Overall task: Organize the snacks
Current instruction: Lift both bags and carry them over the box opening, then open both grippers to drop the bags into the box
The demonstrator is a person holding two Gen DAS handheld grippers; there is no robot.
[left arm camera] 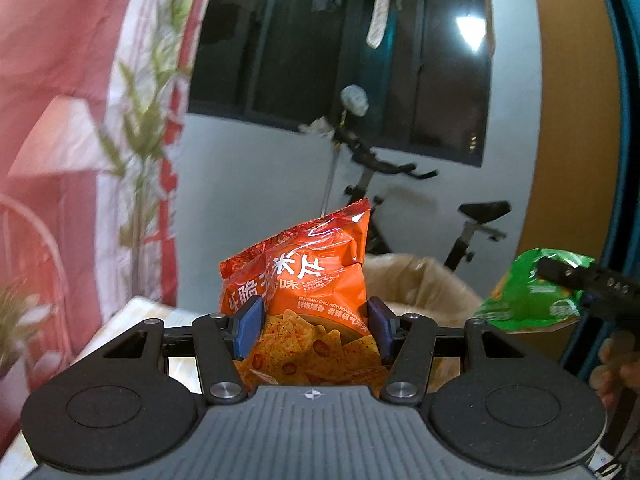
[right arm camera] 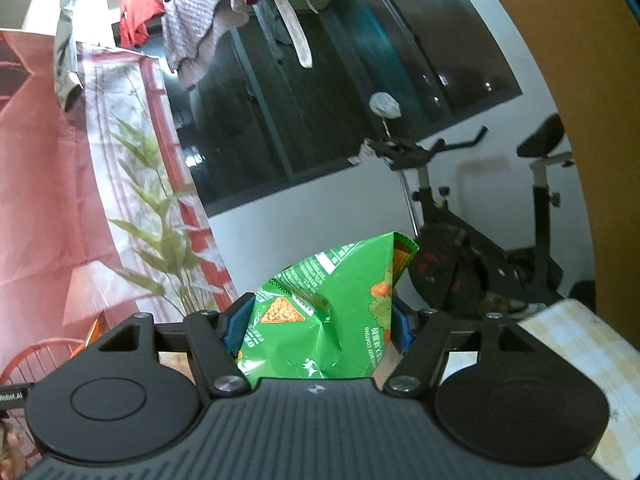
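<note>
- We hold a gripper in each hand, and both are raised well above the surfaces below, each facing a dark window [left arm camera: 340,68] and a pale wall
- Our left gripper [left arm camera: 316,326] is clamped on an orange chip bag [left arm camera: 308,280]; its blue pads [left arm camera: 250,328] press into the bag's two sides
- The orange chip bag stands upright between the fingers, its crimped top edge pointing up and its front, with white Chinese lettering and pictured triangular chips, facing the camera
- Our right gripper [right arm camera: 316,328] is squeezed shut on a green chip bag [right arm camera: 332,312], which is crumpled and leans to the right, its printed back panel turned towards us
- In the left wrist view the green chip bag [left arm camera: 532,292] appears at the far right, held in the right gripper's dark finger [left arm camera: 576,280], beside and apart from the orange bag
- Behind the orange bag sits a container lined with pale brownish plastic [left arm camera: 420,280]; it is blurred, so we cannot tell exactly what kind it is
- An exercise bike [right arm camera: 480,240] stands against the wall under the window
- A pink and white cloth with green leaf print [right arm camera: 120,160] hangs at the left, and clothes [right arm camera: 192,12] hang overhead
- A yellow checked table surface [right arm camera: 576,344] shows at lower right in the right wrist view
</note>
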